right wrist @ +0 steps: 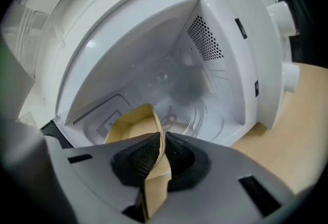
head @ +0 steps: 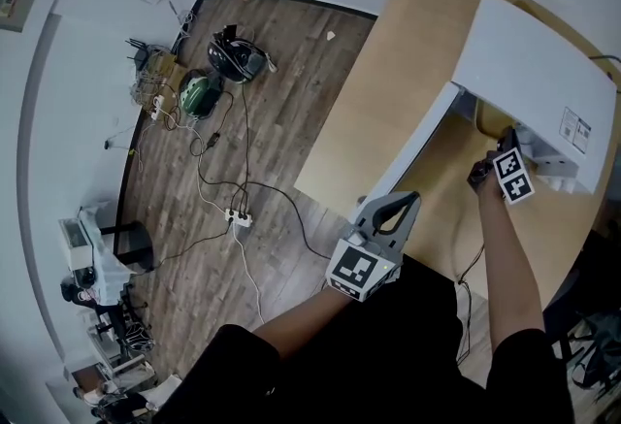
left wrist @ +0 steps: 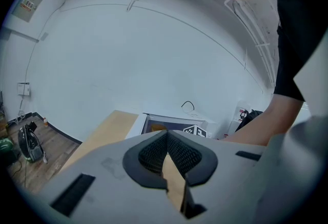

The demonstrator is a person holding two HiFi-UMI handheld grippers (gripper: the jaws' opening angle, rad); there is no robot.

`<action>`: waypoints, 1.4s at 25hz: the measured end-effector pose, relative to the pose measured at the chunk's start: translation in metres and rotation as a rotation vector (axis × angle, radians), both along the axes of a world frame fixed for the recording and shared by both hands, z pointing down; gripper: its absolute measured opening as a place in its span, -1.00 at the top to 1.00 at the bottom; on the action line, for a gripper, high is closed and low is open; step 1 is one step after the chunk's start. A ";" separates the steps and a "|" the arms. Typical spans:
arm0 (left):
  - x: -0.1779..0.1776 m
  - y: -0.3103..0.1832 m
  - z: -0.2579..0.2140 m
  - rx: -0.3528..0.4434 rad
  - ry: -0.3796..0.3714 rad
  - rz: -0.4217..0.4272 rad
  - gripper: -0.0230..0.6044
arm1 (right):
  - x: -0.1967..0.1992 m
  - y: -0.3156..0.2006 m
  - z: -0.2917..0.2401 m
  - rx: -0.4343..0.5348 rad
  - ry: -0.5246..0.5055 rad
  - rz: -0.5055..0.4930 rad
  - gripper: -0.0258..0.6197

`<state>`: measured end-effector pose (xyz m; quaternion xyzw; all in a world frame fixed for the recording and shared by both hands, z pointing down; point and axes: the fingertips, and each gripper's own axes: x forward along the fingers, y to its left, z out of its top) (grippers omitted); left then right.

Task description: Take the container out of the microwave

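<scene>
Dark wood-plank floor [head: 281, 73], left of the bench, strewn with black and white cables [head: 218, 181] and a white power strip [head: 238, 215]. Light wooden table [head: 388, 92], bearing the appliance at its right. White microwave [head: 534, 63], door [head: 412, 155] swung fully open towards the person; in the right gripper view the white cavity has a perforated vent panel [right wrist: 207, 38] on its right wall and a clear glass turntable [right wrist: 205, 115] on its floor. Container [right wrist: 134, 121]: tan paper, open-topped, sitting inside the microwave cavity at the front left, its near rim folded and drawn between the claw pads. Right gripper [right wrist: 160, 138]: reaching into the cavity mouth, jaws pressed onto the container's rim and pinching the paper wall between the ribbed black pads; in the head view its marker cube sits just outside the opening [head: 505, 139]. Left gripper [left wrist: 166, 135]: held at the outer edge of the open door [head: 412, 199], pointed towards the microwave, jaws pressed together at the tips with nothing between the pads. Two dark rounded objects [head: 236, 58] on the floor near the far wall, kind not discernible.
</scene>
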<state>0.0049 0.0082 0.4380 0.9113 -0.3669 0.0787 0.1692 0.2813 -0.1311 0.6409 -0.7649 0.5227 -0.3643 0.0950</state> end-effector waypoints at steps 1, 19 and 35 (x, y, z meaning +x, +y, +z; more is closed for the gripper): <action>-0.003 0.003 0.000 0.006 -0.002 0.004 0.89 | -0.001 0.004 -0.001 0.001 -0.009 0.004 0.65; -0.051 0.033 -0.017 0.099 0.050 0.051 0.89 | -0.048 0.137 -0.042 -0.004 0.049 0.016 0.65; -0.020 0.092 -0.022 0.033 0.143 0.206 0.89 | -0.100 0.311 -0.166 0.085 0.172 0.009 0.65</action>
